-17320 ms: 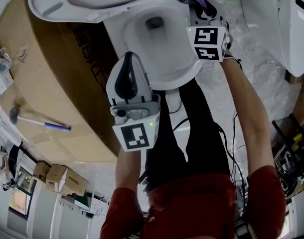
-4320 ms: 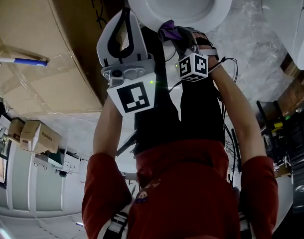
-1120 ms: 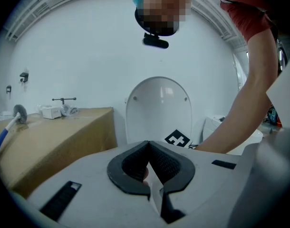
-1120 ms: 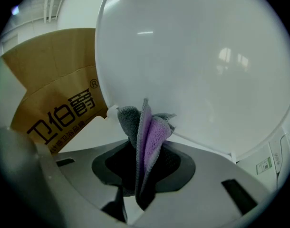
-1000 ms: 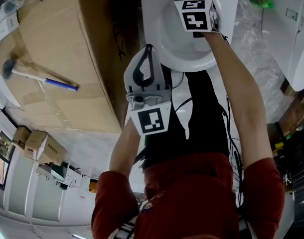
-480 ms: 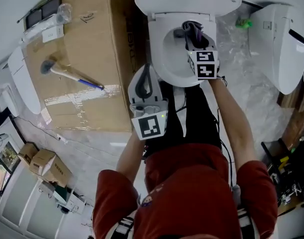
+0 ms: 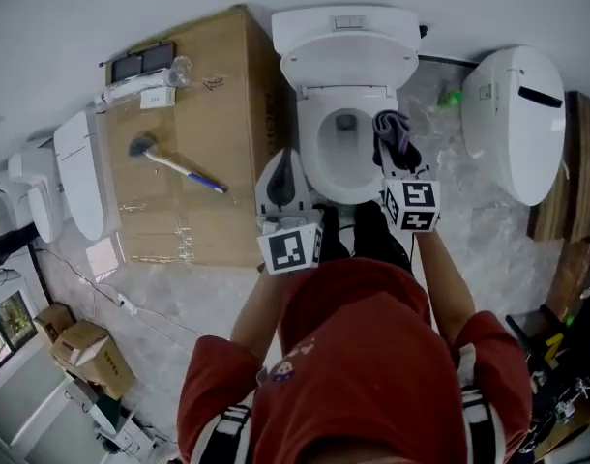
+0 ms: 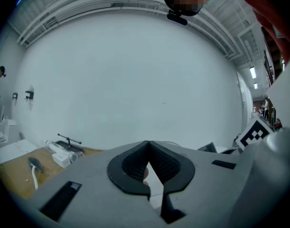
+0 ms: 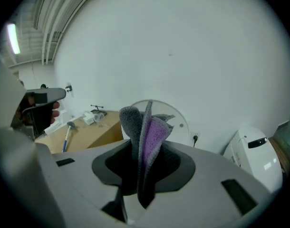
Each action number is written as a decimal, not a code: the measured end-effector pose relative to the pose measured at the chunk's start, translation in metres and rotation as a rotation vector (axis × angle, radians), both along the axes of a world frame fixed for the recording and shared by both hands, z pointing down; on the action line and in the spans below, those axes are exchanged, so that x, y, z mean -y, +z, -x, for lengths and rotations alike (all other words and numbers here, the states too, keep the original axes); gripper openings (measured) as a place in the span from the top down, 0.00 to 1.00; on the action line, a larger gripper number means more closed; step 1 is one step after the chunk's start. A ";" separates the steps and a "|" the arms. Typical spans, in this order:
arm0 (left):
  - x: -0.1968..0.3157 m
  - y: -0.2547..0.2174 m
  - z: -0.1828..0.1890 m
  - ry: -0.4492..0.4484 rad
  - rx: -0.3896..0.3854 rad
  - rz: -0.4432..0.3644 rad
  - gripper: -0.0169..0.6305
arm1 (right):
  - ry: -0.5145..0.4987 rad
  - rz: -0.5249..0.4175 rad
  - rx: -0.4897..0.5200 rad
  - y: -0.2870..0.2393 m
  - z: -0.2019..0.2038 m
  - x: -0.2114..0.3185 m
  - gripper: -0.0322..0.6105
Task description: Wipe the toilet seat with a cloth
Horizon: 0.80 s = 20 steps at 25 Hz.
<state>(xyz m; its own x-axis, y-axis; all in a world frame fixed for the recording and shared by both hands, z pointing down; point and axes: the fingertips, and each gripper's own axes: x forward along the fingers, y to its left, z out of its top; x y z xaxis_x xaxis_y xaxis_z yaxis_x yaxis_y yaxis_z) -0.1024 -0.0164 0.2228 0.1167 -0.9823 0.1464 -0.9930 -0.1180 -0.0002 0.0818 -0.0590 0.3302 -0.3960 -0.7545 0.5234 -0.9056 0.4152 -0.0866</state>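
Furthest left of the toilet [image 7: 348, 29], a white seat-shaped part [image 7: 79, 187] leans against a big cardboard box [image 7: 208, 216]. The box stands just beside the toilet's left side. On top of it lie a long-handled tool [image 7: 174, 163] with a blue grip and, at the end nearest the wall, a few small items too small to name.

The left claw [image 7: 286, 160] is just left of the toilet's front edge. In the left gripper view its jaws are pressed together at the tips, with nothing between them.

The toilet stands against the wall with its lid [image 7: 348, 66] raised. The toilet seat [image 7: 312, 153] lies down around the bowl.

The right claw [image 7: 399, 169] is at the toilet's front right. It is clamped on a grey and purple cloth [image 7: 394, 133]. In the head view the cloth lies over the right side of the seat. In the right gripper view its folds stick up from between the jaws and hang free in front of the raised lid.

A small green object [image 7: 453, 96] lies on the floor just right of the toilet. Further right stands a second white toilet [image 7: 513, 124] with its lid down. The person's red shirt [image 7: 363, 375] fills the view in front of the toilet.
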 end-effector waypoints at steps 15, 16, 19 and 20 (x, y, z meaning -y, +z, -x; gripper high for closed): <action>0.005 -0.131 0.005 0.014 -0.044 -0.114 0.95 | 0.042 -0.389 0.112 -0.212 -0.035 -0.023 0.78; 0.004 -0.139 0.009 0.010 -0.046 -0.126 0.95 | 0.044 -0.426 0.123 -0.227 -0.036 -0.024 0.78; 0.005 -0.163 0.015 0.013 -0.034 -0.166 0.95 | 0.058 -0.526 0.154 -0.265 -0.040 -0.025 0.78; 0.005 -0.170 0.015 0.016 -0.025 -0.180 0.95 | 0.063 -0.552 0.162 -0.274 -0.042 -0.026 0.78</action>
<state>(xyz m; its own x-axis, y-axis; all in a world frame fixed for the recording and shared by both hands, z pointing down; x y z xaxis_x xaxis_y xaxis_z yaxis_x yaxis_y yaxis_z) -0.1174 -0.0214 0.0531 0.1342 -0.9903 -0.0348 -0.9909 -0.1343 0.0015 0.1236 -0.0334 0.0566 -0.3834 -0.9234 -0.0181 -0.9234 0.3836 -0.0122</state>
